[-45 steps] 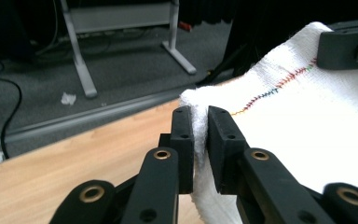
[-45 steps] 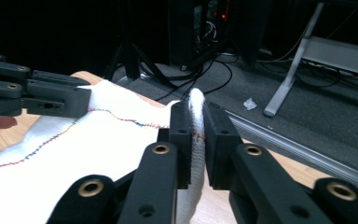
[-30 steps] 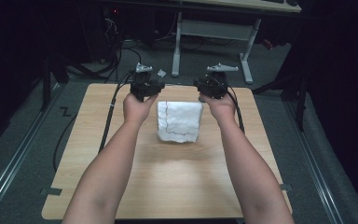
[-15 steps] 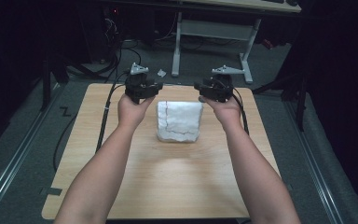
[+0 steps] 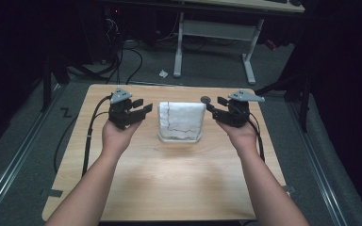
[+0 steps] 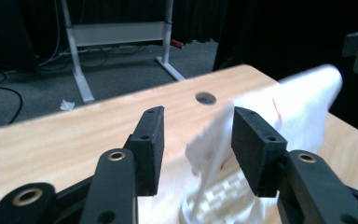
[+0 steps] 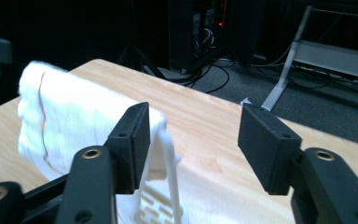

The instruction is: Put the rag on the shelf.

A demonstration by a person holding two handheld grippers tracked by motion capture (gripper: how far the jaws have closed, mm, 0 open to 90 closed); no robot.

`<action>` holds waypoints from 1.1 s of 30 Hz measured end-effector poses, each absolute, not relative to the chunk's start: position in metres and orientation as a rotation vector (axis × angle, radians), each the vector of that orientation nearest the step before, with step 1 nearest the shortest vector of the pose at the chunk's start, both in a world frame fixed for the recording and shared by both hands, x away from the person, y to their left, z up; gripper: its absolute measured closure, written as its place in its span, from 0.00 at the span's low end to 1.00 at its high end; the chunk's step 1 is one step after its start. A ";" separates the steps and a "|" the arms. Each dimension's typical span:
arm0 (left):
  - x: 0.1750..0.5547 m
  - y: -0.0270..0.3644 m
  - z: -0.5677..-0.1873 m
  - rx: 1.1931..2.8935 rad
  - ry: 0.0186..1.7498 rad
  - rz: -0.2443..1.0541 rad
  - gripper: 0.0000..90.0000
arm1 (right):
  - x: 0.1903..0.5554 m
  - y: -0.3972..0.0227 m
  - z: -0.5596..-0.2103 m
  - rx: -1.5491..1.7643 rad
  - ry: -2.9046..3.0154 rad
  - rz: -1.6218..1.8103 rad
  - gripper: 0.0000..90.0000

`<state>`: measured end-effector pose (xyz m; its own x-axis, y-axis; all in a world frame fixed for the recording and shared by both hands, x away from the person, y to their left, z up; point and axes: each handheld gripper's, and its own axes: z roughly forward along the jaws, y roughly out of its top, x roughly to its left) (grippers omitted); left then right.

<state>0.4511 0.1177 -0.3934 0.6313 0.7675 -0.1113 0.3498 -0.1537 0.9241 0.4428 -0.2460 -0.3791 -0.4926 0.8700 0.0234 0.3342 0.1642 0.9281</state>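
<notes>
A white cloth (image 5: 181,117) with a thin red line hangs over a white plastic lattice rack (image 5: 179,138) at the middle of the wooden table (image 5: 169,188). My left gripper (image 5: 143,106) hovers just left of the cloth, open and holding nothing. To the cloth's right, my right gripper (image 5: 215,104) is open too, with nothing between its fingers. In the left gripper view the cloth (image 6: 303,98) lies beyond the parted jaws, over the rack (image 6: 219,196). The right gripper view has the cloth (image 7: 65,107) and a rack post (image 7: 166,158) at its left jaw.
A round dark hole (image 5: 206,99) sits in the tabletop just behind the cloth's right corner. Beyond the table's far edge are a white desk frame (image 5: 212,28), cables (image 5: 122,56) on grey carpet and a scrap of paper (image 5: 163,73). A metal rail (image 5: 9,174) runs along the floor at left.
Both grippers have drawn back from the cloth's far corners, toward the person and outward to either side. The cloth stays draped over the rack.
</notes>
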 end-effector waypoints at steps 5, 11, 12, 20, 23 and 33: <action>0.414 0.130 -0.427 1.800 0.902 0.458 0.58 | 0.418 -0.255 -0.396 1.136 1.941 1.316 0.44; 0.380 0.146 -0.471 1.850 0.954 0.392 0.57 | 0.384 -0.260 -0.417 1.099 1.963 1.249 0.42; 0.375 0.147 -0.479 1.869 0.967 0.377 0.57 | 0.379 -0.259 -0.422 1.097 1.975 1.229 0.42; 0.330 0.144 -0.531 2.033 0.952 0.340 0.55 | 0.342 -0.253 -0.484 1.136 2.086 1.145 0.40; 0.317 0.137 -0.525 2.031 0.890 0.368 0.54 | 0.317 -0.263 -0.514 1.188 2.077 1.236 0.44; 0.336 0.145 -0.532 1.962 0.985 0.232 0.43 | 0.319 -0.271 -0.528 1.215 2.147 1.127 0.41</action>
